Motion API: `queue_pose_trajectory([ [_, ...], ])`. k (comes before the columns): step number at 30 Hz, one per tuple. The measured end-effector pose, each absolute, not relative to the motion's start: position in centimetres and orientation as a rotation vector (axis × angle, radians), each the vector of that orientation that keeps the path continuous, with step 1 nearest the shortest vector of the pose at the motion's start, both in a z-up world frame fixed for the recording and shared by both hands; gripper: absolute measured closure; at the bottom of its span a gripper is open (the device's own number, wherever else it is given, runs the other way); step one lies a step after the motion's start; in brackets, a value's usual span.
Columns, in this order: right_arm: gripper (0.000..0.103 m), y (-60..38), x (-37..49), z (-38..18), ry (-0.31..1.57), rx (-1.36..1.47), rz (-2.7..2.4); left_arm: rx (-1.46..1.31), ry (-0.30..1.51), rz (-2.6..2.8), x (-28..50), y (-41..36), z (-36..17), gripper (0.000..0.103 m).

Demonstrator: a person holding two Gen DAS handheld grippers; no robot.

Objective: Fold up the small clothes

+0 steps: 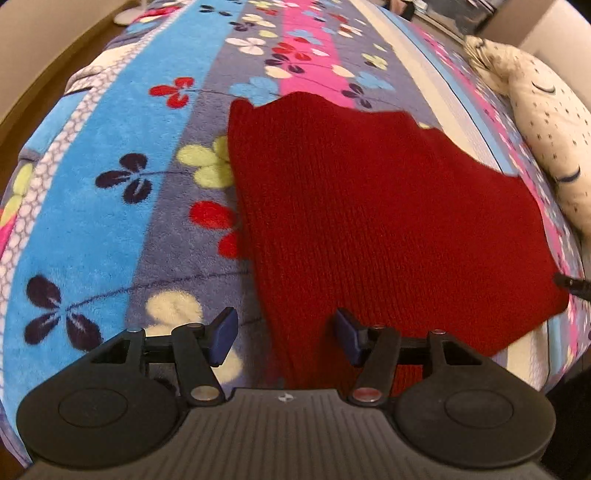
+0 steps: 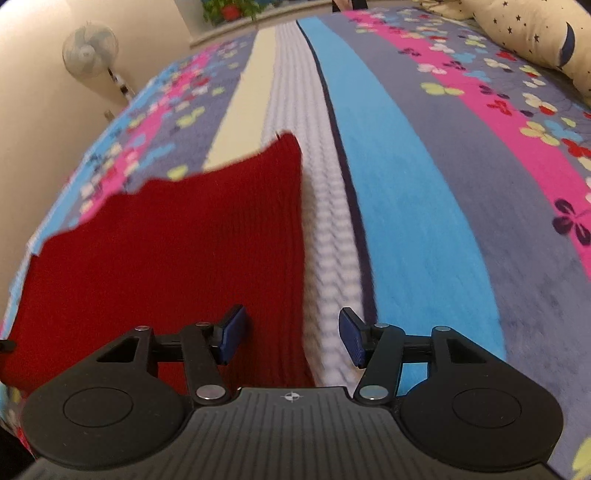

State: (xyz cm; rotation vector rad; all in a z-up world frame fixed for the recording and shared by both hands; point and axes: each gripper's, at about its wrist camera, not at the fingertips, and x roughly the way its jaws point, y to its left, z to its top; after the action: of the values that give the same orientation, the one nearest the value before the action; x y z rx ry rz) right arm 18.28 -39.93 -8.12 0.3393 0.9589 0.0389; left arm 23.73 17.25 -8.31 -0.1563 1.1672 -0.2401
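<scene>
A dark red knitted garment (image 1: 369, 206) lies flat on a flowered fleece blanket (image 1: 110, 206). My left gripper (image 1: 286, 334) is open and empty, low over the garment's near left edge, which runs between its blue pads. In the right wrist view the same garment (image 2: 177, 251) fills the left side. My right gripper (image 2: 291, 338) is open and empty, straddling the garment's near right edge, its left pad over red knit, its right pad over the white stripe of the blanket (image 2: 424, 221). The tip of the other gripper (image 1: 570, 284) shows at the garment's right corner.
A cream plush pillow (image 1: 543, 122) lies along the bed's right side and also shows in the right wrist view (image 2: 535, 33). A standing fan (image 2: 90, 50) is by the wall beyond the bed. The bed's edge falls off to the left (image 1: 22, 122).
</scene>
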Motion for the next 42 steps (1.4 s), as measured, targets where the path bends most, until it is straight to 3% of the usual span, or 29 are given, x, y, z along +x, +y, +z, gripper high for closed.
queue_pose_trajectory([
  [1, 0.044, -40.0, 18.1, -8.3, 0.965, 0.345, 0.039, -0.166, 1.169, -0.250, 23.6, 17.4, -8.4, 0.052],
  [2, 0.044, -40.1, 17.9, -8.3, 0.969, 0.350, 0.042, -0.183, 1.175, -0.268, 23.5, 17.5, -8.4, 0.073],
  [4, 0.050, -40.2, 17.5, -8.3, 0.972, 0.354, 0.055, -0.173, 1.162, -0.289, 23.0, 17.4, -8.1, 0.084],
  [5, 0.077, -40.1, 17.3, -8.3, 0.971, 0.354, 0.073, -0.155, 1.147, -0.295, 22.8, 17.1, -7.8, 0.087],
  [6, 0.092, -40.0, 17.1, -8.1, 0.963, 0.359, 0.106, -0.147, 1.134, -0.300, 22.5, 16.8, -7.5, 0.087],
  [12, 0.092, -42.4, 13.8, -4.6, 0.725, 0.524, 0.124, -0.274, 0.987, -0.228, 20.1, 18.6, -4.4, 0.089],
  [15, 0.092, -41.5, 14.8, -7.2, 0.912, 0.430, 0.028, -0.148, 1.093, -0.177, 20.4, 16.8, -6.2, 0.087],
  [17, 0.090, -40.1, 15.5, -8.6, 1.000, 0.351, 0.019, -0.033, 1.110, -0.147, 20.5, 15.3, -6.8, 0.079],
  [20, 0.080, -39.3, 15.0, -7.3, 0.939, 0.264, -0.017, 0.050, 0.948, -0.105, 19.4, 14.6, -4.6, 0.070],
  [22, 0.077, -39.2, 14.1, -5.9, 0.846, 0.239, -0.041, 0.031, 0.873, -0.146, 18.5, 14.5, -3.4, 0.070],
  [26, 0.075, -38.6, 13.3, -4.4, 0.742, 0.242, 0.106, 0.035, 0.993, -0.279, 18.6, 13.0, -5.0, 0.070],
  [28, 0.075, -37.6, 14.5, -6.5, 0.888, 0.201, 0.142, 0.169, 1.106, -0.262, 19.0, 11.2, -7.4, 0.070],
  [30, 0.075, -36.5, 15.4, -8.9, 1.013, 0.107, 0.103, 0.247, 1.084, -0.250, 18.7, 9.8, -7.7, 0.067],
  [34, 0.072, -36.0, 15.2, -7.3, 0.912, 0.091, 0.105, 0.218, 0.972, -0.211, 17.8, 9.4, -6.0, 0.037],
  [38, 0.060, -36.3, 15.4, -6.8, 0.861, 0.095, 0.068, 0.199, 0.918, -0.187, 18.1, 8.9, -5.3, 0.035],
  [42, 0.052, -36.3, 16.1, -8.9, 0.972, 0.065, 0.037, 0.179, 0.949, -0.173, 19.1, 8.9, -6.0, 0.035],
])
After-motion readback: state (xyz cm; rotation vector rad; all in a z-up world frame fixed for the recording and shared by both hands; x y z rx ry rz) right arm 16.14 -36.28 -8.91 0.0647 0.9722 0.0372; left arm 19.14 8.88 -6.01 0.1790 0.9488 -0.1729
